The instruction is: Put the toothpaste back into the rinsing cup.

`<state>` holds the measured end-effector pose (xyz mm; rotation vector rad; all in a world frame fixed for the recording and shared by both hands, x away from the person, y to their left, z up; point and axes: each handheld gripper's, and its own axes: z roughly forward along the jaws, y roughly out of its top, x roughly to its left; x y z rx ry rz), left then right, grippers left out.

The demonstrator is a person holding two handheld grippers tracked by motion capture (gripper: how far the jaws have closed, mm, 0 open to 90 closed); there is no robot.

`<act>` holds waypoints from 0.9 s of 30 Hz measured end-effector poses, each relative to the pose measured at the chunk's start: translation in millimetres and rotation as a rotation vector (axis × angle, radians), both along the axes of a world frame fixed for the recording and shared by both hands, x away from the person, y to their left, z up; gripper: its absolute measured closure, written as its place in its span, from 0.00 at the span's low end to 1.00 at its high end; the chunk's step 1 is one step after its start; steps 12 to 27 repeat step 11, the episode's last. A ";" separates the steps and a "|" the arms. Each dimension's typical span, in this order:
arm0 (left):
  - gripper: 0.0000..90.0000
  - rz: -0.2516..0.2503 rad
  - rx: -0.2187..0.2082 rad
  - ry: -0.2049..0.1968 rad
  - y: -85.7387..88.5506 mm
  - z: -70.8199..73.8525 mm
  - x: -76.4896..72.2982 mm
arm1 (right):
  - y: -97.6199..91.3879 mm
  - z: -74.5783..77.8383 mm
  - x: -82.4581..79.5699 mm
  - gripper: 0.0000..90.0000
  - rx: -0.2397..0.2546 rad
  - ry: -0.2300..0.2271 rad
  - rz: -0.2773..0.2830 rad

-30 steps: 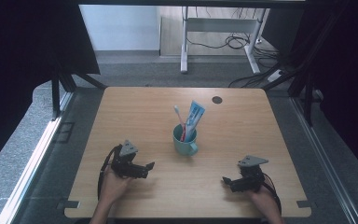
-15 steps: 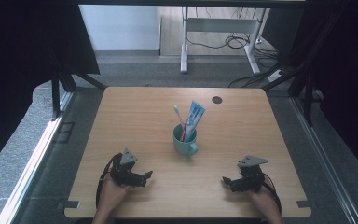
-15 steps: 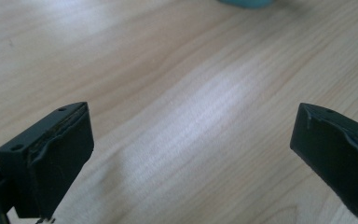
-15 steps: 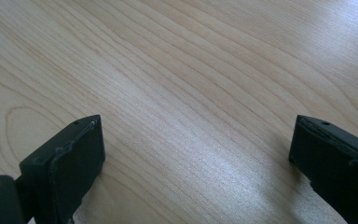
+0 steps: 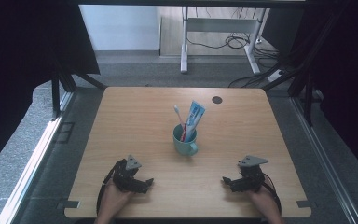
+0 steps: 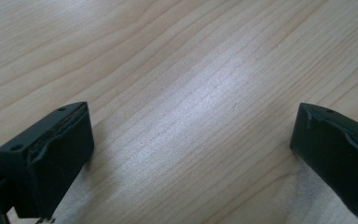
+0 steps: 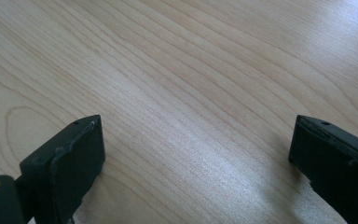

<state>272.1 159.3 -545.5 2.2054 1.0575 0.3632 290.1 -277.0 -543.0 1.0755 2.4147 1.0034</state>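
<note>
A teal mug [image 5: 185,140] stands near the middle of the wooden table [image 5: 135,116]. It holds a blue-and-white toothpaste tube [image 5: 195,115] and a toothbrush [image 5: 180,119], both upright and leaning a little. My left gripper [image 5: 145,183] rests low at the front left, open, with bare wood between its jaws [image 6: 193,154]. My right gripper [image 5: 227,181] rests at the front right, also open over bare wood [image 7: 196,158]. Both grippers point inward and lie well short of the mug.
A small dark round spot [image 5: 216,99] marks the far right part of the tabletop. Beyond the table stand a white desk frame [image 5: 219,28] and loose cables [image 5: 235,42] on the floor. Dark curtains hang on both sides.
My left gripper has slid toward the table's front edge and a little right. The right gripper and the mug have stayed put.
</note>
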 end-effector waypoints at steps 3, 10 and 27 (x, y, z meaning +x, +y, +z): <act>0.00 0.003 0.002 0.000 -0.2 0.0 -0.3 | 0.0 0.0 0.0 0.04 0.000 0.000 0.000; 0.00 0.022 0.004 -0.002 -0.6 -0.1 -1.7 | 0.0 0.0 -0.2 0.04 0.001 0.002 0.001; 0.00 0.023 0.004 -0.002 -0.5 -0.1 -1.7 | 0.0 0.0 0.0 0.04 0.000 0.000 0.001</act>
